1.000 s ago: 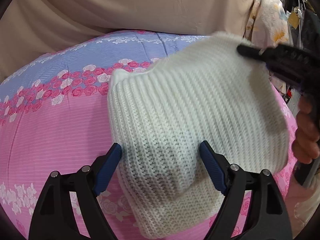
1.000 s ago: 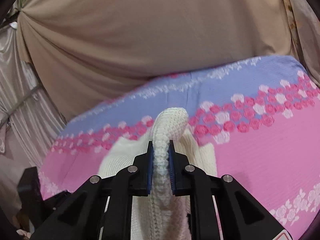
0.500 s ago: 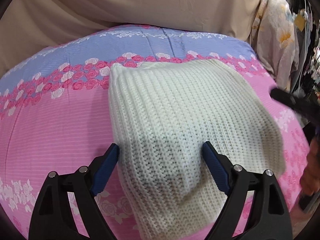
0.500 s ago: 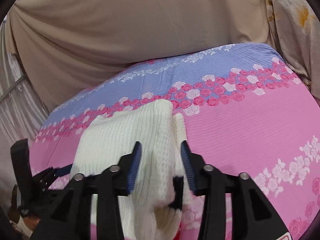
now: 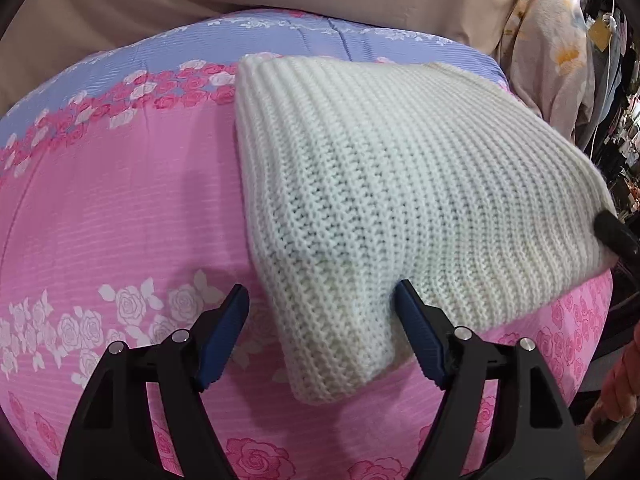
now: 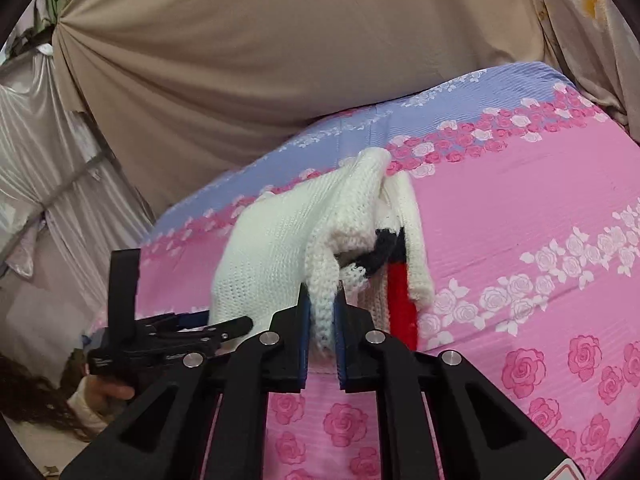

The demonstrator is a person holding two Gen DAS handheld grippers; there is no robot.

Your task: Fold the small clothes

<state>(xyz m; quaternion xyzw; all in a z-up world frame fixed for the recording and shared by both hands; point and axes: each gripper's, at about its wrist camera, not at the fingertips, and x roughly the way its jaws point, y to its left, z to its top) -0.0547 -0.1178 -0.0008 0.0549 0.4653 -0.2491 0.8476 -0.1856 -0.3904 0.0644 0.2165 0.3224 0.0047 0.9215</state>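
A cream knitted sweater (image 5: 400,184) lies folded on the pink floral bed cover (image 5: 120,208). My left gripper (image 5: 322,300) is open, its blue pads on either side of the sweater's near corner without closing on it. In the right wrist view the sweater (image 6: 288,240) shows red and black stripes (image 6: 394,272) inside the fold. My right gripper (image 6: 321,312) is shut on the sweater's near knitted edge, which is lifted slightly. The left gripper (image 6: 236,326) shows at the sweater's left side there.
The bed cover (image 6: 520,200) has a blue band and rose rows at the far side. A beige curtain (image 6: 280,60) hangs behind the bed. A floral cloth (image 5: 556,48) hangs at the right. The bed edge drops off beyond the sweater's right side.
My right gripper opened and let the sweater's edge drop half a second ago, then shut again on its near edge. The sweater settled flatter on the bed. The left gripper drew back slightly.
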